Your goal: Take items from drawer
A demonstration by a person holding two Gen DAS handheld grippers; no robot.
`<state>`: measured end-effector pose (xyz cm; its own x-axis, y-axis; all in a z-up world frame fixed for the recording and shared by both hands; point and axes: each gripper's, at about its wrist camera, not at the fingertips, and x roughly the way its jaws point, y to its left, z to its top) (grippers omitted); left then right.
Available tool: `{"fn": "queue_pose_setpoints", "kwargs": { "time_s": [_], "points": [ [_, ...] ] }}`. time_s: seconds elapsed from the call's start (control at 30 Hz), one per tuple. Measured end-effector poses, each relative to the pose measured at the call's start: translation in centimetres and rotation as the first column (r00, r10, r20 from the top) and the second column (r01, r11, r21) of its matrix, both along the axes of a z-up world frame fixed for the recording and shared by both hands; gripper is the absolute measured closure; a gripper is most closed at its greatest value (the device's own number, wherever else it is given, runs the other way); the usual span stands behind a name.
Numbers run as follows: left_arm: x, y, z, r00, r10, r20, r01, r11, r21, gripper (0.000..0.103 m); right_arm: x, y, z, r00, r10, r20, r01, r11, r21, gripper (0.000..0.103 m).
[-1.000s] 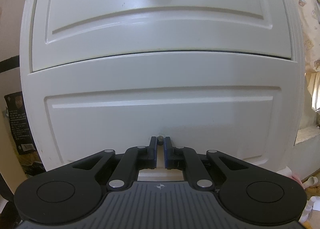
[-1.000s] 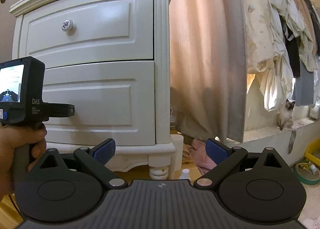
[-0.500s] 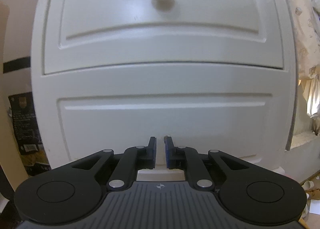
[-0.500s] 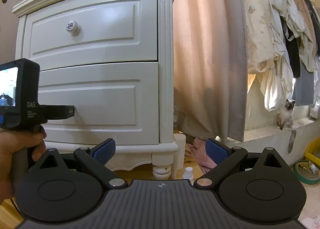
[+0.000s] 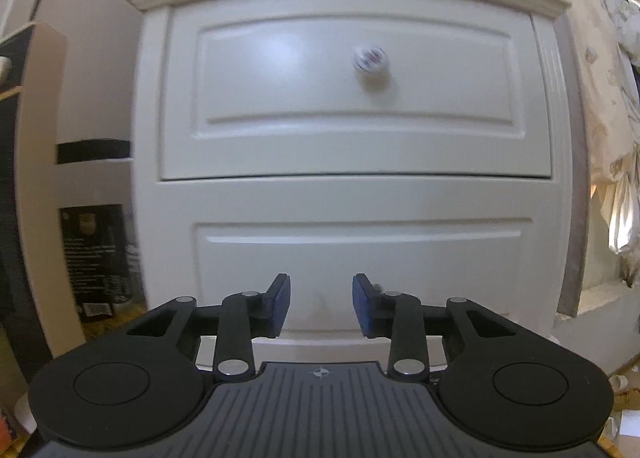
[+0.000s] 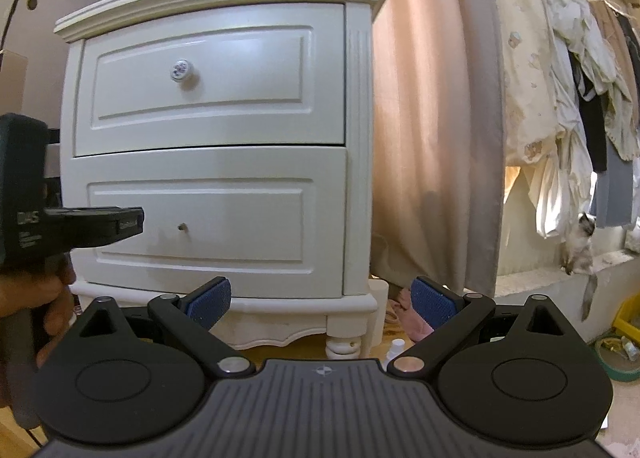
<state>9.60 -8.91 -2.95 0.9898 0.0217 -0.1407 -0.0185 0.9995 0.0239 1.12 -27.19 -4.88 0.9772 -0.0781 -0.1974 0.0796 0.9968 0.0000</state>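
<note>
A white two-drawer nightstand (image 5: 352, 186) fills the left wrist view and stands left of centre in the right wrist view (image 6: 216, 162). Both drawers look shut. The top drawer has a round floral knob (image 5: 371, 58), also in the right wrist view (image 6: 181, 69). The bottom drawer (image 6: 200, 218) has only a small bare stud (image 6: 182, 226) where a knob would be. My left gripper (image 5: 321, 304) is open and empty, a short way in front of the bottom drawer; it shows from the side in the right wrist view (image 6: 128, 220). My right gripper (image 6: 320, 298) is open and empty, farther back.
A pink curtain (image 6: 432, 118) hangs right of the nightstand, with hanging clothes (image 6: 560, 78) and a cat (image 6: 580, 246) on a ledge beyond. A small white bottle (image 6: 396, 348) and pink cloth (image 6: 416, 322) lie on the floor by the nightstand's leg. A dark box (image 5: 100, 258) stands left.
My left gripper let go of the bottom drawer's stud, opened and drew back from the nightstand. The right gripper stayed open and shifted slightly back.
</note>
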Motion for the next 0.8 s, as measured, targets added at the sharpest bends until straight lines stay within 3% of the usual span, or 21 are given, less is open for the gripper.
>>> {"fn": "queue_pose_setpoints", "kwargs": {
  "time_s": [0.23,0.47,0.53,0.63,0.8],
  "points": [
    [-1.3,3.9,0.5,0.999,-0.043,0.004,0.043,0.999,0.001,0.037,-0.7,2.1,0.8,0.998,0.042,0.041,-0.041,0.999,-0.002,0.0],
    [-4.8,6.9,1.4,0.997,-0.071,-0.008,0.071,0.997,-0.011,0.029,-0.8,3.6,1.7,0.998,0.051,0.044,-0.051,0.999,-0.007,0.0],
    [-5.9,7.5,1.4,0.997,-0.082,-0.013,0.082,0.997,-0.003,0.015,-0.8,4.3,1.8,0.998,0.051,0.048,-0.05,0.998,-0.026,0.0],
    [-7.7,8.2,1.3,0.995,-0.097,0.004,0.097,0.995,0.01,0.002,-1.1,5.1,2.1,0.997,0.064,0.051,-0.062,0.998,-0.03,0.0],
    [-10.2,8.9,1.1,0.992,-0.124,-0.002,0.124,0.992,0.004,0.0,-2.0,6.0,2.5,0.994,0.1,0.052,-0.1,0.995,-0.014,0.0]
  ]
}}
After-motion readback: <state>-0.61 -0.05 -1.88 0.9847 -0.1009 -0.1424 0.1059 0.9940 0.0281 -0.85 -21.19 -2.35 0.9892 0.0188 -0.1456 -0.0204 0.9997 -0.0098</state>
